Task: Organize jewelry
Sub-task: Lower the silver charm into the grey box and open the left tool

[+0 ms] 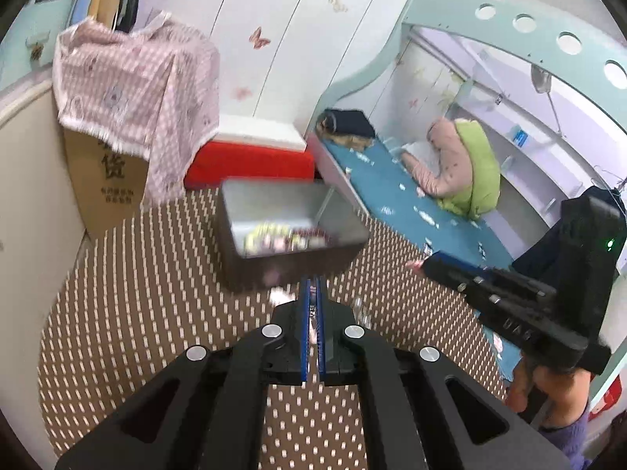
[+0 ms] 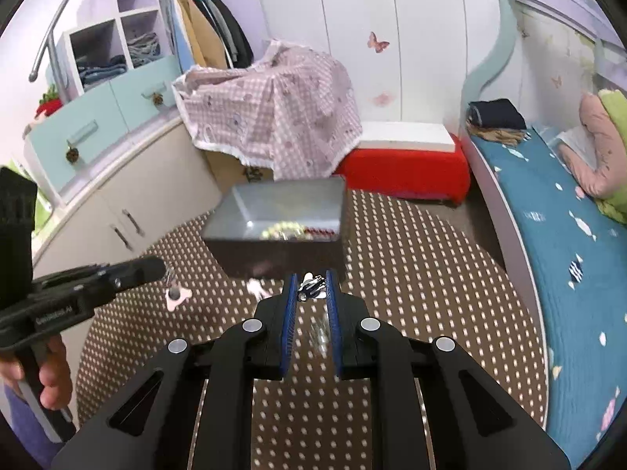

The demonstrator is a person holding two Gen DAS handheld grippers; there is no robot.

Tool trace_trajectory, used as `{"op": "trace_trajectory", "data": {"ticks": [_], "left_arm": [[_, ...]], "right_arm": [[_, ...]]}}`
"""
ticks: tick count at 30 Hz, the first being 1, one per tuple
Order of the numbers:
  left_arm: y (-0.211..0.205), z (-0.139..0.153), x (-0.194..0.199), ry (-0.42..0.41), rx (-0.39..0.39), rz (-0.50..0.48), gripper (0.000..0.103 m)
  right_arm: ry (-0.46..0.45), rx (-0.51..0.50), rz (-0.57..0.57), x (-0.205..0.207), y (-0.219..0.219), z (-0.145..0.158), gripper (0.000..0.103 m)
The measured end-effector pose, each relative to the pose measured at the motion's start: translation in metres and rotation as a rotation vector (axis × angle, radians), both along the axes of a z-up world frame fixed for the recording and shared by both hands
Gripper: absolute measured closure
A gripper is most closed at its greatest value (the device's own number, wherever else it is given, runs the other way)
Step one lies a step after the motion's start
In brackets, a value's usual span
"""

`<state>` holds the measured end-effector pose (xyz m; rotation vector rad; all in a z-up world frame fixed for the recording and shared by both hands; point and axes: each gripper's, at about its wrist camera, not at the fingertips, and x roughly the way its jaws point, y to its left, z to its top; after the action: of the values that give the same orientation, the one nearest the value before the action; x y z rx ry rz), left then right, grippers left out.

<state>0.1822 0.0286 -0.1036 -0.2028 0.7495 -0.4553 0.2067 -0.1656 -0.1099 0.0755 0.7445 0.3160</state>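
A dark open jewelry box with a grey lining sits on the brown dotted mat; it also shows in the right wrist view. Beaded pieces lie inside it. My left gripper is shut on a small pink and silver jewelry piece, held just above the mat in front of the box. My right gripper holds a small dark and silver piece between its fingertips, close to the box's front wall. Another pale piece lies on the mat.
A red stool with a white top stands behind the box. A cardboard box under a pink checked cloth is at the back left. A bed with a blue cover runs along the right. White cabinets stand on the left.
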Motion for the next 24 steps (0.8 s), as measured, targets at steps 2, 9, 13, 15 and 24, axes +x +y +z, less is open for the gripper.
{"op": "trace_trajectory", "data": {"ticks": [2, 9, 13, 15, 24], "left_arm": [[-0.004, 0.010, 0.012, -0.015, 0.006, -0.003, 0.102], [-0.014, 0.022, 0.059, -0.006, 0.033, 0.001, 0.102], [-0.019, 0.010, 0.081, 0.044, 0.044, -0.008, 0.102], [-0.020, 0.000, 0.090, 0.077, 0.034, -0.017, 0.102], [-0.021, -0.032, 0.110, 0.161, 0.055, -0.006, 0.101]], "right_arm": [[-0.001, 0.014, 0.011, 0.012, 0.004, 0.005, 0.087], [0.011, 0.064, 0.040, 0.053, 0.017, 0.015, 0.087], [0.046, 0.084, 0.051, 0.079, 0.024, 0.009, 0.087], [0.064, 0.079, 0.053, 0.087, 0.028, 0.002, 0.087], [0.145, 0.082, 0.064, 0.110, 0.042, -0.033, 0.087]]}}
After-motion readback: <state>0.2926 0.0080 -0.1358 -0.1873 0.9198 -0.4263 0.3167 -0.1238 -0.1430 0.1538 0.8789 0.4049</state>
